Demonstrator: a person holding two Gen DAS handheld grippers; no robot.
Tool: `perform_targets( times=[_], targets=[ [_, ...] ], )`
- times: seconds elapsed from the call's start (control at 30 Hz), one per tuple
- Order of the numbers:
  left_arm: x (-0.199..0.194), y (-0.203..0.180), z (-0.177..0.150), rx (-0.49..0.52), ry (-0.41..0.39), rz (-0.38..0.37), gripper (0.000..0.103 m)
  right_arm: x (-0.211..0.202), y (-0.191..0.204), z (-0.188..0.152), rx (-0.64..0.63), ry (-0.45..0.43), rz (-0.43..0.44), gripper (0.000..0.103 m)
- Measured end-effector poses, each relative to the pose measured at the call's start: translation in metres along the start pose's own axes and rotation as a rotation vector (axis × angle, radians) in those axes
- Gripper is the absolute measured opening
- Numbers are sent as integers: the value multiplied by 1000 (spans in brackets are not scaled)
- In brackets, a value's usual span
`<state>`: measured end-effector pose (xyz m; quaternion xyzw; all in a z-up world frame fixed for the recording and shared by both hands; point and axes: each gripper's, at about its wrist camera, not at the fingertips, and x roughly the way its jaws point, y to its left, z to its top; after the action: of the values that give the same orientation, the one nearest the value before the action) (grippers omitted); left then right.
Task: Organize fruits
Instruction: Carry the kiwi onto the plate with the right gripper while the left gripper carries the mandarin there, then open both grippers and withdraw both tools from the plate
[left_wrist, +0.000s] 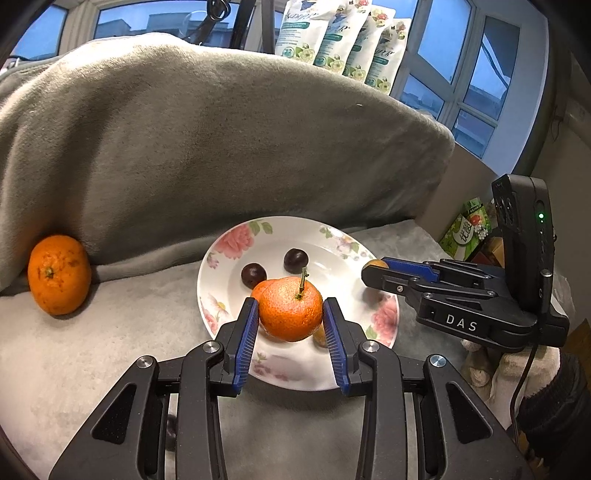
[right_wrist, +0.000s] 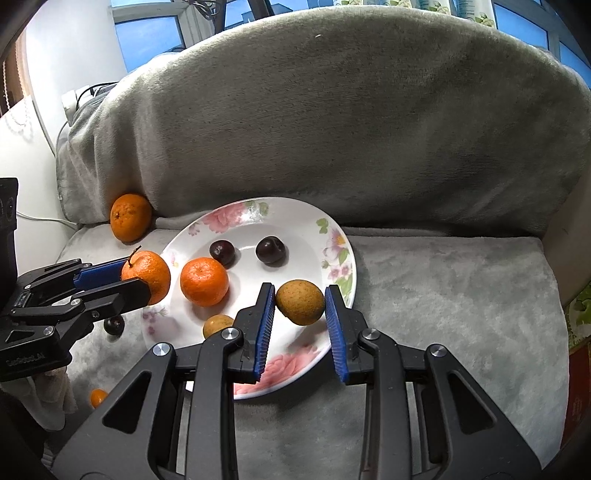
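My left gripper (left_wrist: 290, 317) is shut on a stemmed orange tangerine (left_wrist: 291, 309) and holds it above the floral white plate (left_wrist: 280, 236). In the right wrist view it (right_wrist: 140, 277) hangs over the plate's left rim. My right gripper (right_wrist: 300, 302) is shut on a brown-yellow round fruit (right_wrist: 300, 302) above the plate's right part (right_wrist: 332, 236). On the plate lie two dark plums (right_wrist: 222, 252) (right_wrist: 270, 250), a tangerine (right_wrist: 204, 281) and a small brown fruit (right_wrist: 218, 325).
A large orange (left_wrist: 59, 275) rests on the grey blanket against the covered backrest (left_wrist: 221, 147). A dark plum (right_wrist: 113, 325) lies on the blanket left of the plate. A small orange fruit (right_wrist: 98, 398) lies lower left. Boxes (left_wrist: 467, 229) stand at the right.
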<state>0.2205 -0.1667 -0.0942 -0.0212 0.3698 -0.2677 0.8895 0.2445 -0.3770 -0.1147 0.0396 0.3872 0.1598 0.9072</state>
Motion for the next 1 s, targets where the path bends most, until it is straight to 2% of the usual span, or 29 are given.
perform_targets(
  times=[0.2, 0.23, 0.3, 0.33, 0.4, 0.5, 0.7, 1.0],
  targets=[
    [0, 0, 1, -1, -1, 10, 36, -2, 2, -1, -8, -8, -24, 31],
    [-1, 1, 1, -3, -3, 11, 37, -3, 2, -1, -7, -10, -26, 36],
    [-3, 2, 1, -7, -11, 14, 54, -6, 0, 0, -1, -22, -33, 63],
    [-4, 2, 2, -10, -17, 14, 58, -8, -1, 1, 2, -36, -44, 70],
    [-7, 2, 3, -9, -25, 15, 64, -12, -2, 2, 4, -53, -64, 74],
    [-10, 2, 5, -13, -40, 34, 73, -14, -4, 3, -1, -61, -93, 85],
    [-11, 2, 6, -30, -41, 27, 77, -16, -2, 5, -9, -72, -132, 87],
    [-14, 1, 6, -24, -46, 44, 80, -18, -2, 5, -6, -71, -145, 87]
  ],
)
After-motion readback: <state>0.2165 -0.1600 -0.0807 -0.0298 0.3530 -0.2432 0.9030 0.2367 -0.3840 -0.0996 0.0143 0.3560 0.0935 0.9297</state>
